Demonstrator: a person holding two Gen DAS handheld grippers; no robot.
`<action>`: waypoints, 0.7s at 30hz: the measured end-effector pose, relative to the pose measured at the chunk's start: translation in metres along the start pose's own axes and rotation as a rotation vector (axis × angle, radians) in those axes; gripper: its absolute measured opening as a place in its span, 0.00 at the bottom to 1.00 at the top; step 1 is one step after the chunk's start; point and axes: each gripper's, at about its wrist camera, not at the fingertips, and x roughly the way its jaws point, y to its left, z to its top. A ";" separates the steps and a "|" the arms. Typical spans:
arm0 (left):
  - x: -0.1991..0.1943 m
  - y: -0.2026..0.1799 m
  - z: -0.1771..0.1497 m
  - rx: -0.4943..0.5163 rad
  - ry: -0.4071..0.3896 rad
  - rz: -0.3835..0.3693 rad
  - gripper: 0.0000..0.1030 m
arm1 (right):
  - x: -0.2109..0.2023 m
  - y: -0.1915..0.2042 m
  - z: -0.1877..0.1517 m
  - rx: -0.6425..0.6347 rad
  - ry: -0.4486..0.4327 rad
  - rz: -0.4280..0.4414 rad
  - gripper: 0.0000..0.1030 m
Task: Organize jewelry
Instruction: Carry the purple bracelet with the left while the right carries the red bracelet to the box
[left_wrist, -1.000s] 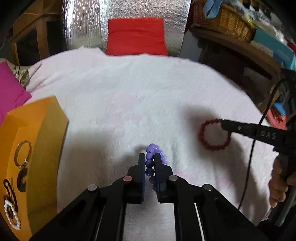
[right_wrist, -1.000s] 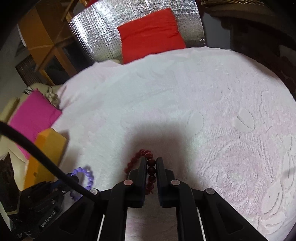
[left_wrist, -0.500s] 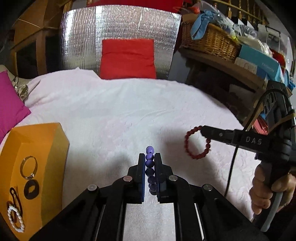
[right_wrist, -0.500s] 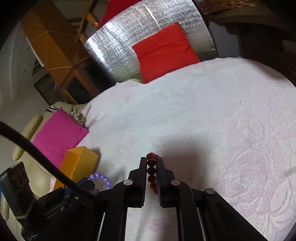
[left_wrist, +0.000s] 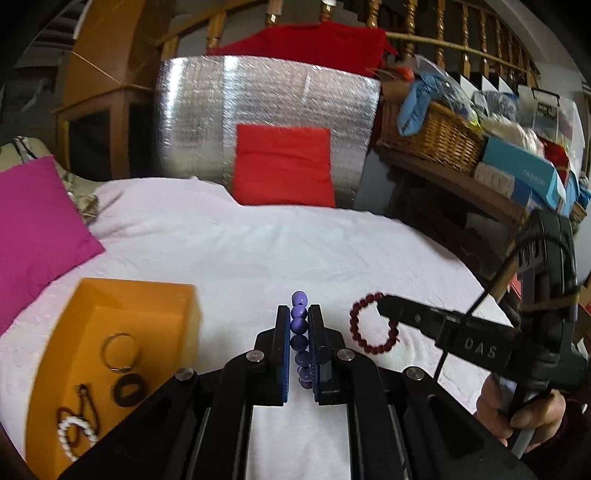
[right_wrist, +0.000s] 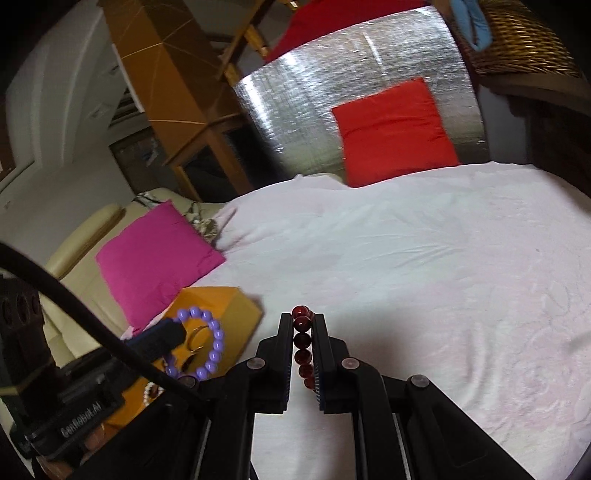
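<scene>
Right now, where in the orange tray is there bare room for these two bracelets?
The far half of the orange tray is bare, bordered by its back wall and the silver ring. The near end is crowded: black ring, white bead bracelet. The white blanket beyond the tray is open up to the red cushion.

surface: white bedspread (left_wrist: 258, 251) | on it: orange tray (left_wrist: 110, 295), red cushion (left_wrist: 284, 166), pink cushion (left_wrist: 33, 229)

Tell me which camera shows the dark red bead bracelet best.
The left wrist view: there the dark red bead bracelet hangs as a nearly full ring from the right gripper, seen from the side against the white bedspread. The right wrist view shows it only edge-on, a column of beads pinched between that gripper's own fingers.
</scene>
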 end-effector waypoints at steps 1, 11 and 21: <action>-0.004 0.004 0.001 -0.002 -0.006 0.010 0.09 | 0.000 0.006 -0.002 -0.006 0.002 0.009 0.11; -0.046 0.085 -0.006 -0.084 -0.061 0.217 0.09 | -0.005 0.059 -0.022 -0.104 -0.008 0.137 0.10; -0.040 0.138 -0.019 -0.173 -0.014 0.281 0.09 | 0.020 0.100 -0.030 -0.164 0.036 0.247 0.10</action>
